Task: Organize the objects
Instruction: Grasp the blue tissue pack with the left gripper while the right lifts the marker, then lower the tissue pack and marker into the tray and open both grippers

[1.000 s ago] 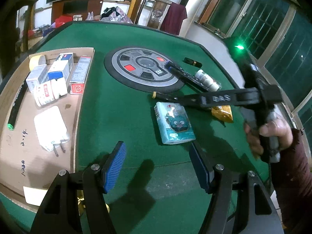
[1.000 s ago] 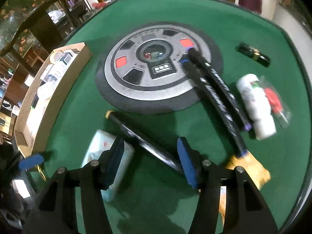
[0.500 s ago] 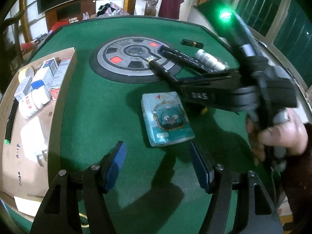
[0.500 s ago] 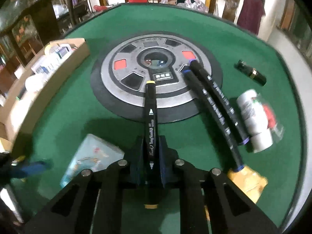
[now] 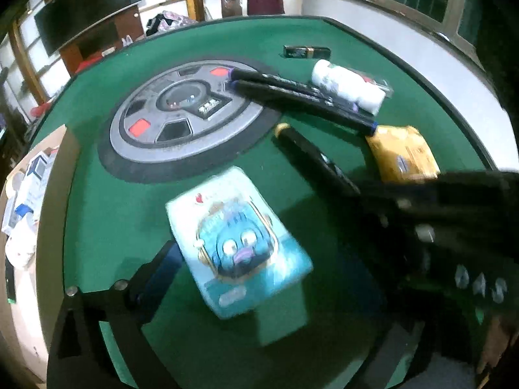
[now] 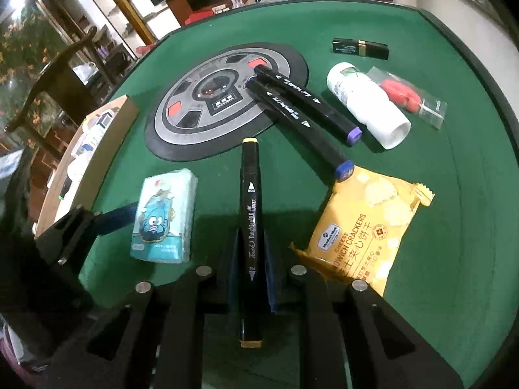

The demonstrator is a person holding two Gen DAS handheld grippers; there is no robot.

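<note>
A black art marker with yellow end caps (image 6: 249, 223) is clamped between the blue pads of the right gripper (image 6: 250, 272), its far end pointing toward a round grey and black control panel with red buttons (image 6: 223, 100) set into the green felt table (image 6: 454, 194). The left gripper (image 5: 259, 278) is seen with its jaws spread wide, having just been opening; a pale blue tissue pack printed with a cartoon face (image 5: 236, 243) lies on the felt between them, and only the left blue pad (image 5: 162, 269) is visible, just beside the pack's near corner, while contact cannot be judged through the blur. Two further black markers, one with a purple cap (image 6: 308, 100) and one with a blue cap (image 6: 298, 126), are laid side by side with their far ends on the panel. A white plastic bottle (image 6: 366, 107) lies on its side just beside the purple-capped marker, with a clear bag holding a red item (image 6: 408, 97) against its other side. A yellow packet of cheese sandwich crackers (image 6: 363, 223) rests near the blue cap, and a small black and gold tube (image 6: 360, 48) lies farther back. An open cardboard box holding small white and blue cartons (image 6: 94, 149) stands at the table's left edge.
</note>
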